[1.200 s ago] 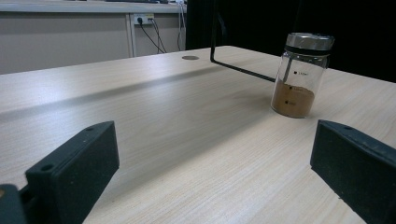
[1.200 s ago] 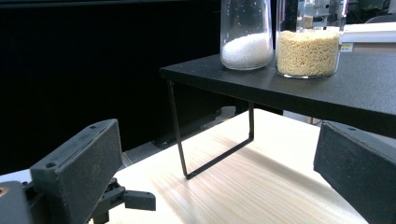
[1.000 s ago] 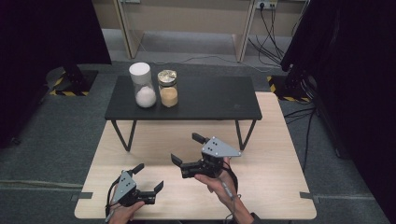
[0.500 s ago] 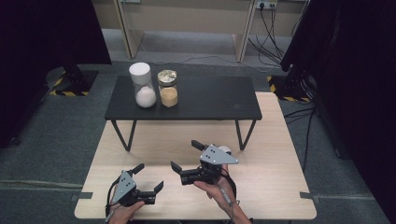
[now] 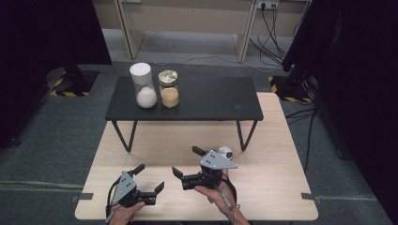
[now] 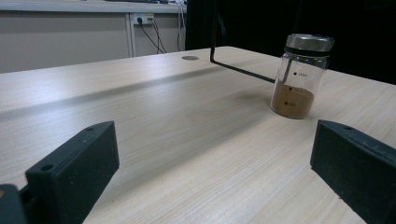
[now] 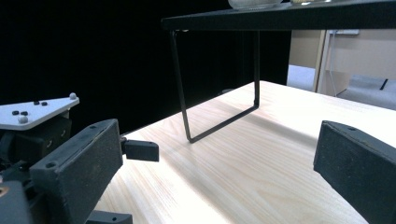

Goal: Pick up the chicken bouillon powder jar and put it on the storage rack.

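A small glass jar (image 5: 225,152) with a metal lid stands on the wooden table (image 5: 281,187), just behind my right gripper (image 5: 186,161). In the left gripper view this jar (image 6: 301,77) holds brown powder and stands ahead to the right. My right gripper is open and empty, with its jaws pointing left. Near the front edge, my left gripper (image 5: 149,177) is open too and points right toward the jar. Both sets of jaws are wide apart in their own views, left gripper (image 6: 210,172) and right gripper (image 7: 215,177). The left gripper (image 7: 42,121) also appears at the left of the right gripper view.
A low black table (image 5: 211,98) stands on the far half of the wooden table. It carries a white-lidded jar (image 5: 143,86) of white powder and a jar (image 5: 168,89) of tan powder. Its thin wire legs (image 7: 187,126) rise just beyond my grippers.
My right gripper has drawn back toward the near edge and a little left, and the small jar now shows behind it. The left gripper has not moved.
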Demonstrator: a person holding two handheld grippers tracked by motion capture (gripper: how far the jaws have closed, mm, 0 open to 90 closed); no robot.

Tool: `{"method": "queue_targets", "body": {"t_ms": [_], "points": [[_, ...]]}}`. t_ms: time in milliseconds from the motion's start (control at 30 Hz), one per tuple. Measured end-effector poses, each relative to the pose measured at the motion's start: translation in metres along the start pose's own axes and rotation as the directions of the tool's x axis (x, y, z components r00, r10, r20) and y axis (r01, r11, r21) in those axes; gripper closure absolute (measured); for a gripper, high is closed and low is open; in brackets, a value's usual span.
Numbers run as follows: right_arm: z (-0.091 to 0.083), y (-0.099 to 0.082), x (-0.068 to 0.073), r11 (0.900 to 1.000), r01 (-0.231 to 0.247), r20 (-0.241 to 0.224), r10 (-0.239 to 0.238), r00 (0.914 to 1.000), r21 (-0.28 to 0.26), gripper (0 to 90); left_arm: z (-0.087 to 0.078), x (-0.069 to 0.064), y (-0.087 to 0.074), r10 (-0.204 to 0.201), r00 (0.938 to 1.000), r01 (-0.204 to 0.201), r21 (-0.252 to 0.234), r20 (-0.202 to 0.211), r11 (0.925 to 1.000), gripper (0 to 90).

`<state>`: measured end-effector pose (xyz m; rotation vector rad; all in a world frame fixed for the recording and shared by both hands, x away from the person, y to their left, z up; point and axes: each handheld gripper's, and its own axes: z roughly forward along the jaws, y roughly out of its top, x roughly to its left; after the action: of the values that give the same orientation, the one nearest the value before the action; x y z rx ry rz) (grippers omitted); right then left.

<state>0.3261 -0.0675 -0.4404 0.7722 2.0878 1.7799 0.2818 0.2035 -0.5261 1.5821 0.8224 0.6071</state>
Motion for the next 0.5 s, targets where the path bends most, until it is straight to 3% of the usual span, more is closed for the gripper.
{"method": "queue_targets", "body": {"t_ms": [500], "points": [[0.003, -0.02, -0.002, 0.9995, -0.02, -0.007, 0.02, 0.9998, 0.023, 1.4, 0.0, 0.001, 0.0, -0.005, 1.0, 0.005, 0.0, -0.001, 1.0, 0.5]]}}
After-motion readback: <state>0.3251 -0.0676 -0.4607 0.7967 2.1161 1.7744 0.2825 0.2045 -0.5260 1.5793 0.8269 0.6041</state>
